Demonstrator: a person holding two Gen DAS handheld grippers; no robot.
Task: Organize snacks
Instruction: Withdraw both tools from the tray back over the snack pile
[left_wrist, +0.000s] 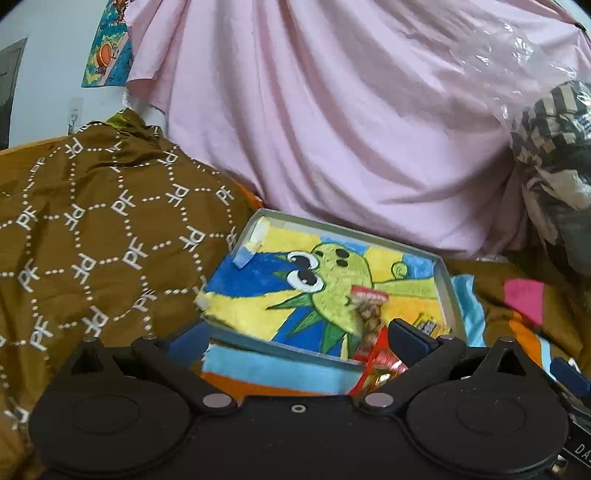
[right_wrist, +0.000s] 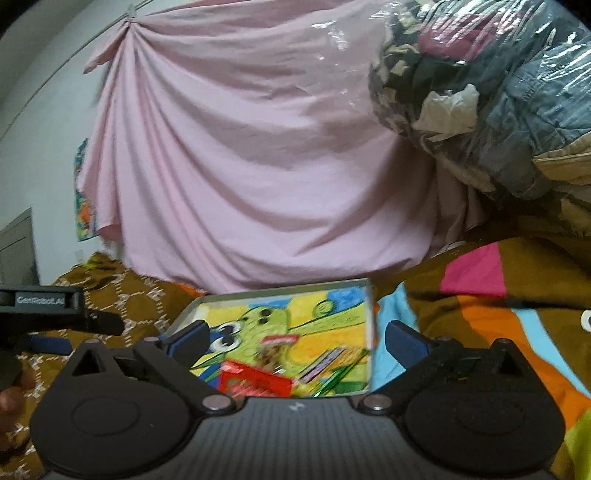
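A shallow grey-rimmed box lined with a green cartoon drawing lies on the bed. Inside it are a clear nut packet with a red header, a red packet leaning on the near rim, and a yellow wrapper. My left gripper is open just short of the box, gripping nothing. In the right wrist view the box holds the red packet, the nut packet and a purple bar. My right gripper is open and holds nothing. The left gripper shows at the left edge.
A pink sheet hangs behind the box. Brown patterned cloth lies to the left, and a striped colourful blanket lies under and to the right. A clear plastic bag of clothes bulges at upper right. A hand is at the left edge.
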